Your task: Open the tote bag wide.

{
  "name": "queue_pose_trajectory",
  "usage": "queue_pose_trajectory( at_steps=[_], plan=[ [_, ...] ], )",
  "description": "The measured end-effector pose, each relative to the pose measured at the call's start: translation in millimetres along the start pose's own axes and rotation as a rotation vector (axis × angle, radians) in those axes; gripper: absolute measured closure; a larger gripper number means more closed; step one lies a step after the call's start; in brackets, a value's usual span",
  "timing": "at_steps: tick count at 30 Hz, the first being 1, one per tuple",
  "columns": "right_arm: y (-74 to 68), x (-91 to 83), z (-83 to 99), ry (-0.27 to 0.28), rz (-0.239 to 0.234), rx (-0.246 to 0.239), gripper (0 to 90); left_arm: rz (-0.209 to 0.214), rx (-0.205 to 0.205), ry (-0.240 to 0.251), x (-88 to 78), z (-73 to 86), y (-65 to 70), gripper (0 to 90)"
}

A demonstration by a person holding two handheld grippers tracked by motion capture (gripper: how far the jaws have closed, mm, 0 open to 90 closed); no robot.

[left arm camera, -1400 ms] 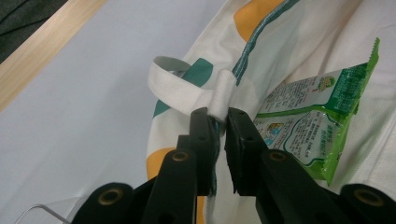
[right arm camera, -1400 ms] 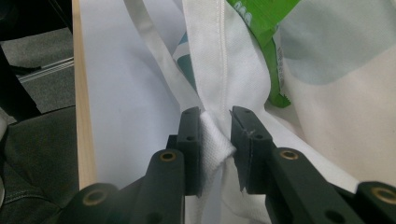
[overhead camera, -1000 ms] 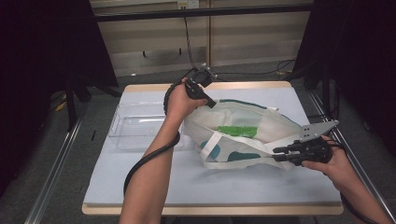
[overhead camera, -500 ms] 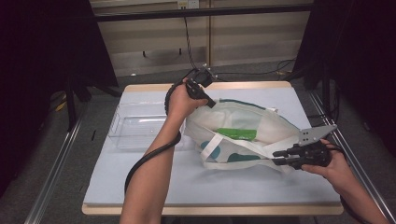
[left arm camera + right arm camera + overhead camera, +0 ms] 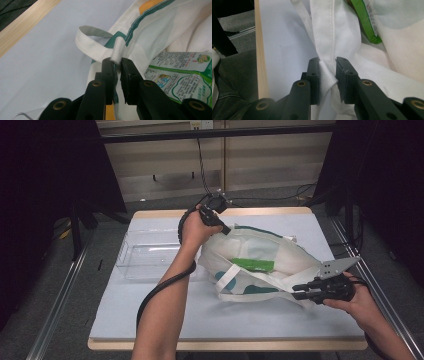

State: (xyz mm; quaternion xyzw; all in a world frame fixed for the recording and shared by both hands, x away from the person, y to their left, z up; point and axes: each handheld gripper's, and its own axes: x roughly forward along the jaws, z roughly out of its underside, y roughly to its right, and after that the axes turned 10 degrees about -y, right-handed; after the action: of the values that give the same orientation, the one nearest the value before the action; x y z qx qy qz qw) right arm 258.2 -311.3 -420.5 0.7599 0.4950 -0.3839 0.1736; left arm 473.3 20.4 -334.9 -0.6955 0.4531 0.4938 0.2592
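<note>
While the white tote bag (image 5: 260, 265) is lying on its side in the middle of the counter (image 5: 165, 320), both grippers are pinching it and holding its mouth open. The left gripper (image 5: 222, 227) is sitting at the bag's far rim, and in the left gripper view its fingers (image 5: 110, 75) are standing narrow, clamping the teal-trimmed hem (image 5: 130, 35) right beside a white strap loop (image 5: 92, 45). The right gripper (image 5: 300, 291) is hanging at the near right corner of the bag, close to the counter's edge; in the right gripper view its fingers (image 5: 313, 75) are squeezing a bunched fold of the white fabric (image 5: 325, 77), so they're also narrow and holding cloth.

Inside the bag, a green-and-white snack packet (image 5: 252, 264) is lying flat, and its printed side is showing just past the left fingers (image 5: 180, 72). Off to the left of the bag, a clear plastic bin (image 5: 145, 257) is sitting on the counter with nothing visible in it, just beside the person's left forearm (image 5: 165, 305).
</note>
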Motion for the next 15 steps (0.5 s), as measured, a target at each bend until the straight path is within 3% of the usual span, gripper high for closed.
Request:
queue_pose_trajectory(
  at_steps=[15],
  plan=[
    [-1.1,2.2,3.3,-0.011,0.000,-0.002,73.6,-0.014,-0.009,0.007,5.1,1.4,-1.8,81.6]
  ],
)
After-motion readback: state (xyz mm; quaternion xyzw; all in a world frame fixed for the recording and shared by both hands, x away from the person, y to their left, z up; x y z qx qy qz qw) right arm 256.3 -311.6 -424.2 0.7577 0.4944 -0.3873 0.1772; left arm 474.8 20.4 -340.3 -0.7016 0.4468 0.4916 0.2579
